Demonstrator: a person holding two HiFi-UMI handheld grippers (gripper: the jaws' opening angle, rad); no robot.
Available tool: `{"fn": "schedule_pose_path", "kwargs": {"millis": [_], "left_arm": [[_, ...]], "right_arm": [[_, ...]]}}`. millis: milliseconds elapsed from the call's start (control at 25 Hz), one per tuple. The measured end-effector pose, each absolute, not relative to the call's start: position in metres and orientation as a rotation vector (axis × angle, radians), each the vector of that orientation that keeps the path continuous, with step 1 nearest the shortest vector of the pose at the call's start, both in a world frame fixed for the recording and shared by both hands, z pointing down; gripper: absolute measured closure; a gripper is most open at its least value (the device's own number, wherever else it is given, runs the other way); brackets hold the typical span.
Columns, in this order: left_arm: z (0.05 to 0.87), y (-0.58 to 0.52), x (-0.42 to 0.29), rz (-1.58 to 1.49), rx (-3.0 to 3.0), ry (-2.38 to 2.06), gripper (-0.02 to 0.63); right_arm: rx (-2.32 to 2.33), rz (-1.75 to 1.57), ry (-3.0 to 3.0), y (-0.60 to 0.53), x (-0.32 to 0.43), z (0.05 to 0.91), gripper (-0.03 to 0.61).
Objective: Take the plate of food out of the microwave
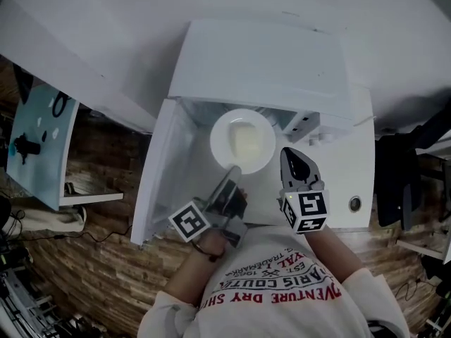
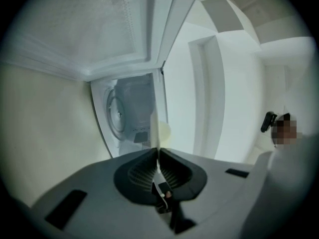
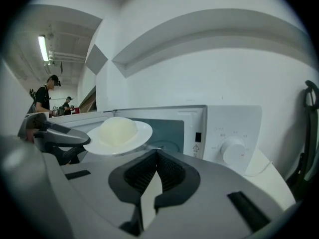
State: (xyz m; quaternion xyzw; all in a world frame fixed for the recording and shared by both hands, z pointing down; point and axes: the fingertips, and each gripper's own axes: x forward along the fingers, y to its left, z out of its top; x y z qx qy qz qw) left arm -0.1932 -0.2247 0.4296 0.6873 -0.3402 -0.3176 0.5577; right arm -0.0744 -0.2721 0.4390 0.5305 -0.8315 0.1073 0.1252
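My left tongs (image 1: 232, 172) pinch the near rim of the plate (image 1: 220, 136). My right tongs (image 1: 289, 158) are closed, empty. The pale food (image 1: 248, 141) looks blurry.

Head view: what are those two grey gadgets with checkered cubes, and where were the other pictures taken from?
No robot here: a person wears a head camera and holds a two-jaw gripper in each hand; the marker cubes belong to them. The head view looks down on a white microwave with its door open. The other two pictures come from cameras riding on the grippers. The left gripper has its jaws shut on the rim of a round white plate carrying a pale mound of food. The right gripper is shut and empty, beside the plate.
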Motion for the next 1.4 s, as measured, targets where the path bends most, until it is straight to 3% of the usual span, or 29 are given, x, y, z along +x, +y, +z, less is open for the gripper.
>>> {"fn": "schedule_pose_path", "kwargs": {"millis": [520, 1400], "left_arm": [[0.386, -0.217, -0.199, -0.803, 1.702, -0.779, 0.597], [0.394, -0.220, -0.204, -0.818, 1.634, -0.776, 0.595]], "right_arm": [[1.545, 0.021, -2.539, -0.261, -0.086, 0.380, 0.568], [1.542, 0.056, -2.516, -0.264, -0.084, 0.388, 0.568]]}}
